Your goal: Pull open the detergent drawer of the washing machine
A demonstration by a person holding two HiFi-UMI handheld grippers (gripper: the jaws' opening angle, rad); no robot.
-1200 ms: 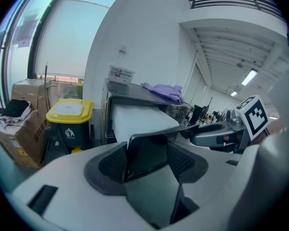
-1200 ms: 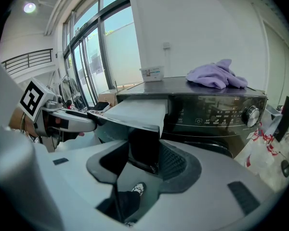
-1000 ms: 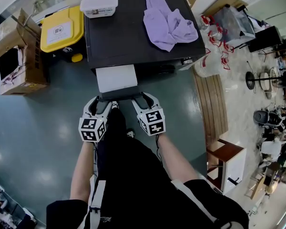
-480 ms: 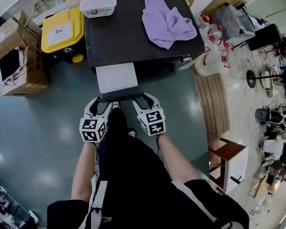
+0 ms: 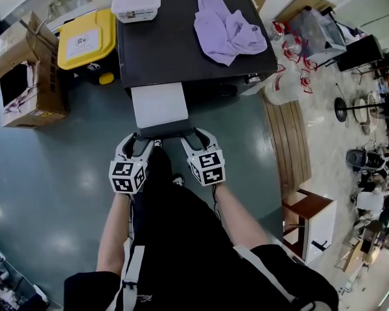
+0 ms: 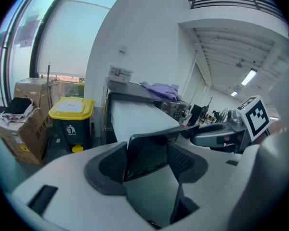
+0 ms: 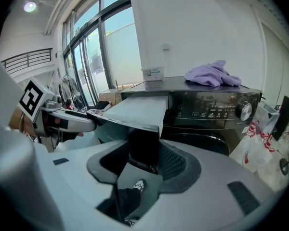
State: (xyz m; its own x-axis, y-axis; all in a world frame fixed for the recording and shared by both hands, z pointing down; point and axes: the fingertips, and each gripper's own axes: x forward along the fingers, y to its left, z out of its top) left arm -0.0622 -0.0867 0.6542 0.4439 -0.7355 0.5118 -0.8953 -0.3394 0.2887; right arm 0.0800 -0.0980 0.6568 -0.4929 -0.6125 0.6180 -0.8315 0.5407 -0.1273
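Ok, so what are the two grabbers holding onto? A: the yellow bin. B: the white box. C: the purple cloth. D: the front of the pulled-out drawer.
D: the dark front of the detergent drawer sits pinched between the pads of the left gripper and of the right gripper, as each gripper view shows.

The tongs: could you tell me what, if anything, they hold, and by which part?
Both grip the dark front panel of the white detergent drawer: left tongs its left end, right tongs its right end.
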